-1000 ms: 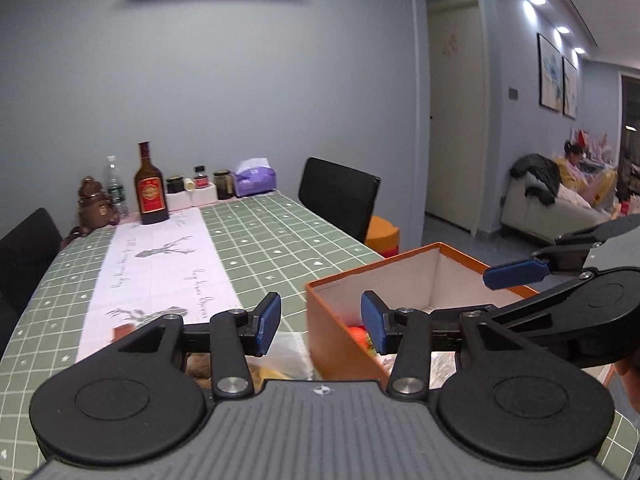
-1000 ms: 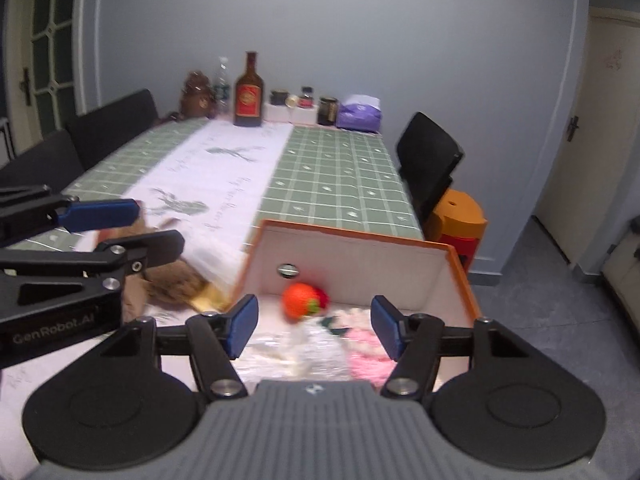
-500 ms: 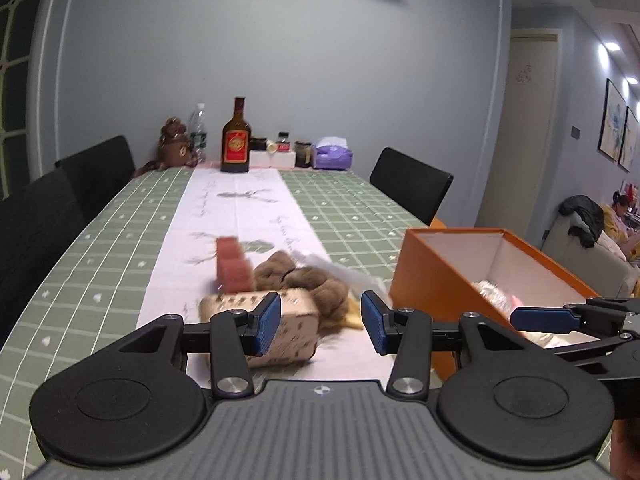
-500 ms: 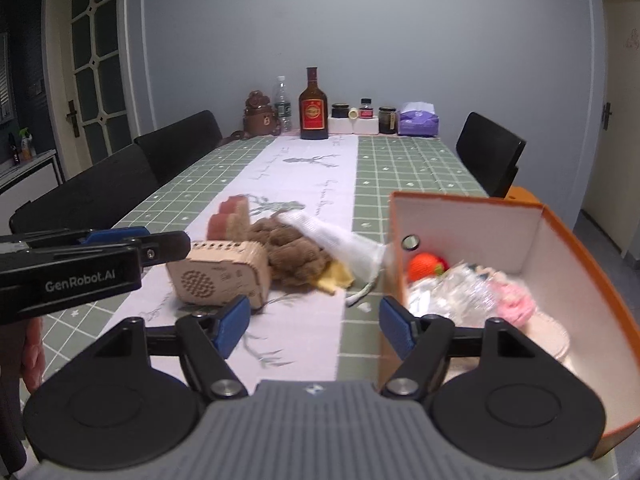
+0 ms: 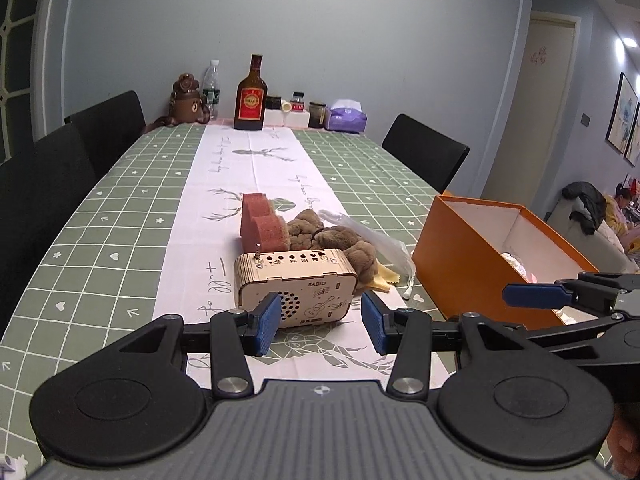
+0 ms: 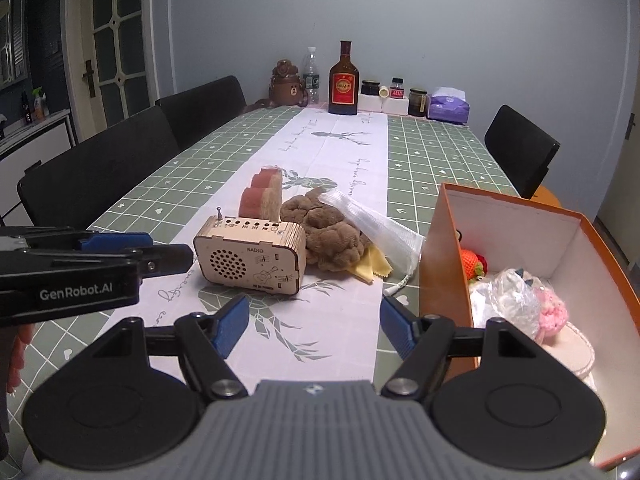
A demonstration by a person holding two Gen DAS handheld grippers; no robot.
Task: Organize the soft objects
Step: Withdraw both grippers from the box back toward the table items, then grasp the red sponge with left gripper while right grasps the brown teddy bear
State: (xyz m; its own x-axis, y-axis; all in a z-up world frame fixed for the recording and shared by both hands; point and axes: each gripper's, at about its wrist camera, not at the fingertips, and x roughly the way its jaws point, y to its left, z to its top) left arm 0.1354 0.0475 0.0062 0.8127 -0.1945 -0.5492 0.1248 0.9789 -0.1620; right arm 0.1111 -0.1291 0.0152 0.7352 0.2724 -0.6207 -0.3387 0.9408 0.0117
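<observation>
1. Hovering above the near end of the table, the left gripper (image 5: 321, 322) has its blue pads parted about halfway with nothing between them; the wooden radio (image 5: 295, 287) sits just beyond the tips, not touched.
2. The right gripper (image 6: 315, 326) has just been opening its jaws and they stand wide, empty, over the white table runner (image 6: 332, 184) (its tips are near the orange box's near corner, apart from it).
3. Each gripper shows in the other's view: the left one enters from the left edge of the right wrist view, the right one from the right edge of the left wrist view.
4. Behind the radio lies the pile of soft things: a red sponge (image 6: 262, 197) standing on edge, a brown plush toy (image 6: 326, 232) touching the radio's far side, a clear plastic bag (image 6: 372, 226) draped over the plush, and a yellow cloth (image 6: 374, 266) poking out underneath.
5. The orange box (image 6: 442, 264) stands open to the right of the pile; inside are a red-orange knitted toy (image 6: 470, 263), a crumpled clear bag (image 6: 510, 298) and a pink knitted piece (image 6: 554, 314).
6. At the far end of the green checked tablecloth (image 5: 120, 216) stand a brown bottle (image 5: 251, 96), a bear-shaped flask (image 5: 187, 100) and a purple tissue pack (image 5: 346, 118); black chairs (image 6: 120, 168) line the sides.
</observation>
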